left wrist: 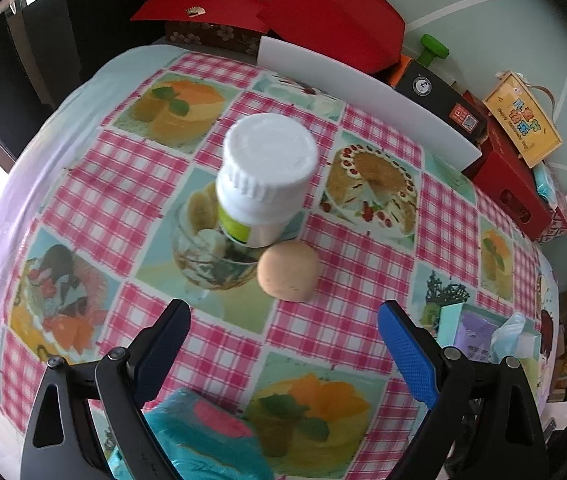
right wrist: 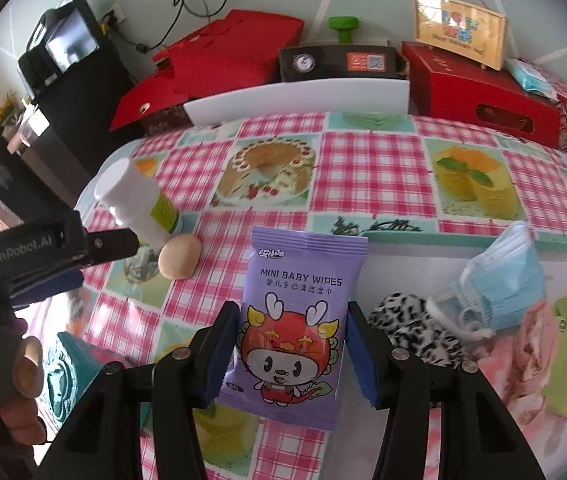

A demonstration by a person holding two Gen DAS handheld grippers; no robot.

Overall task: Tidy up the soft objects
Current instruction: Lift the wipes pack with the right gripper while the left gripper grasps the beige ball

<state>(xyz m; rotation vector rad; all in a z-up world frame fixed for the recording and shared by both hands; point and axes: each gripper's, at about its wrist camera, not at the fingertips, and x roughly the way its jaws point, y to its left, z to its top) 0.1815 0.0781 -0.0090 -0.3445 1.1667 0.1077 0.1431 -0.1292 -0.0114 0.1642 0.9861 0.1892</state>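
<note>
R gripper (right wrist: 292,354) jaws clenched on the baby wipes pack (right wrist: 297,320), lifted off the tabletop (right wrist: 383,168) right of the egg (right wrist: 179,257), prob. for sorting w/ soft items; L gripper (left wrist: 283,354) jaws released, empty.

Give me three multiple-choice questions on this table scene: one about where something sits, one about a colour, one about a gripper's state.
1. Where does the tan egg-shaped ball sit?
A. Beside the white-capped plastic bottle
B. On the red gift boxes
C. Inside the white tray

2. What colour is the pack of mini baby wipes?
A. Green
B. Purple
C. Orange

3. What is the right gripper doing?
A. Open over a bare table
B. Closed on the blue face masks
C. Closed on the wipes pack

Answers: 1 A, the ball lies at the bottle's base. 2 B, its wrapper is purple. 3 C, both pads press the pack's edges while the blue face masks lie apart.
</note>
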